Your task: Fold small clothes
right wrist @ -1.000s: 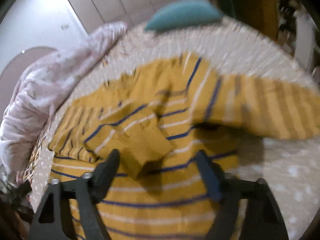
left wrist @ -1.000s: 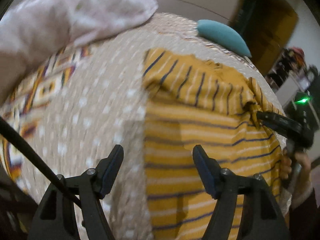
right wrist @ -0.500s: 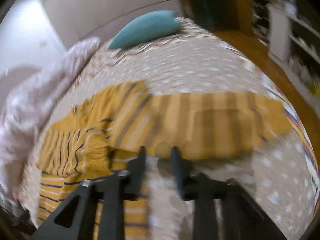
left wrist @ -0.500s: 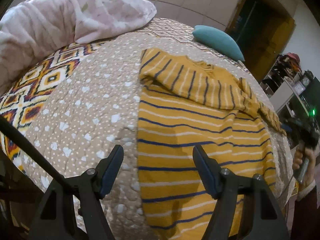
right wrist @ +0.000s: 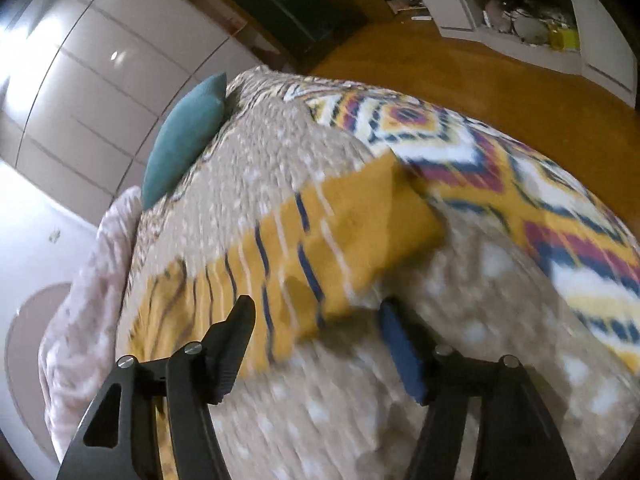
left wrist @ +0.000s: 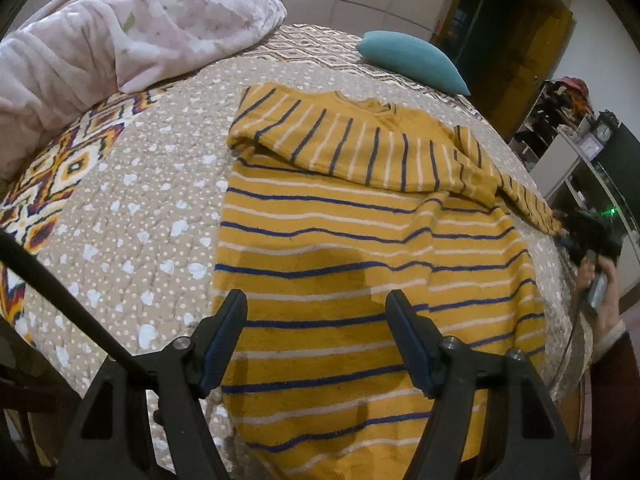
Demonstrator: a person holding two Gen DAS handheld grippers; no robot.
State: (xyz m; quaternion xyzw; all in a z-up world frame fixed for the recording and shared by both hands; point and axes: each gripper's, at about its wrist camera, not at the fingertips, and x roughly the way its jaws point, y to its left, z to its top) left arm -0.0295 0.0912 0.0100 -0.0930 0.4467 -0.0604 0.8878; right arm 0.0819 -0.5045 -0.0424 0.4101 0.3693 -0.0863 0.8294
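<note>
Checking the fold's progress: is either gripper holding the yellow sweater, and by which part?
Nothing held. Left gripper open over the sweater; right gripper jaws have just been closing but stand apart, sleeve edge between them, unpinched.

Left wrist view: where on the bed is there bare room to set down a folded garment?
The dotted beige quilt lies bare between the striped sweater and the pink blanket. A narrower strip runs between the sweater's collar and the teal cushion. The right side is crowded: the sleeve stretches toward the bed's edge.

Fuzzy knit sweater (left wrist: 360, 240) on quilted matt bedspread (left wrist: 140, 220) w/ plush blanket (left wrist: 120, 28); glossy wardrobe panels (right wrist: 100, 72).
</note>
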